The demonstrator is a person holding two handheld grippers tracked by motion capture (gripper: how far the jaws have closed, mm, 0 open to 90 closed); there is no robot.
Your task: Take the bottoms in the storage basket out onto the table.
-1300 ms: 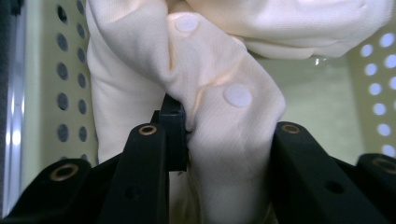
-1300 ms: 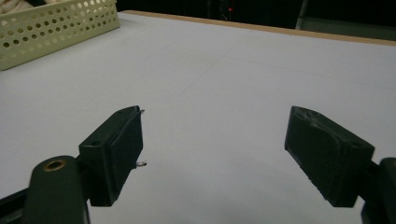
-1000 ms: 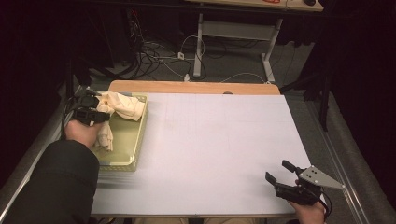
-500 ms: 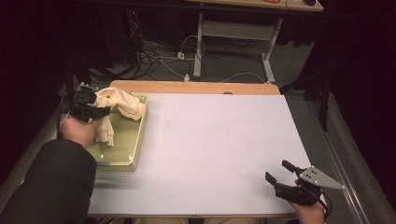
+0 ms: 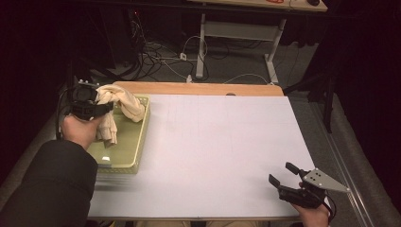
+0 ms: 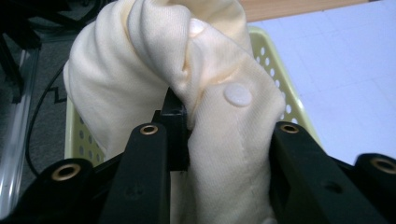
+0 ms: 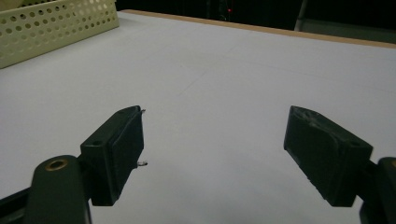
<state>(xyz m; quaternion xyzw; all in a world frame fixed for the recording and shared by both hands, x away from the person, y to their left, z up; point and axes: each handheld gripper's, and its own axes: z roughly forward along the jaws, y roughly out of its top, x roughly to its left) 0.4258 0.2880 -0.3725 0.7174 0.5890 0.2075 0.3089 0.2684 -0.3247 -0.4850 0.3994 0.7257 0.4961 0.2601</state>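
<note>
Since a second ago my left hand-held gripper (image 5: 97, 108) has come up a little, and the cream garment (image 5: 120, 101) has risen with it, more of it now clear of the yellow basket (image 5: 140, 142). In the left gripper view the jaws are clenched on a thick fold of that cloth, with two pale round buttons (image 6: 237, 94) showing just above the grip. Part of the garment hangs down toward the basket floor, part drapes over the far rim. I'd say the pick is made but the lift is only begun; getting the cloth fully out and onto the counter (image 5: 222, 151) is all still ahead. My right hand-held gripper (image 5: 281, 179) sits at the near right corner of the counter, jaws spread wide with nothing between them, well apart from the basket. Nothing lies between the basket and the middle of the counter; the one snag I can foresee is the trailing cloth catching on the basket wall.
</note>
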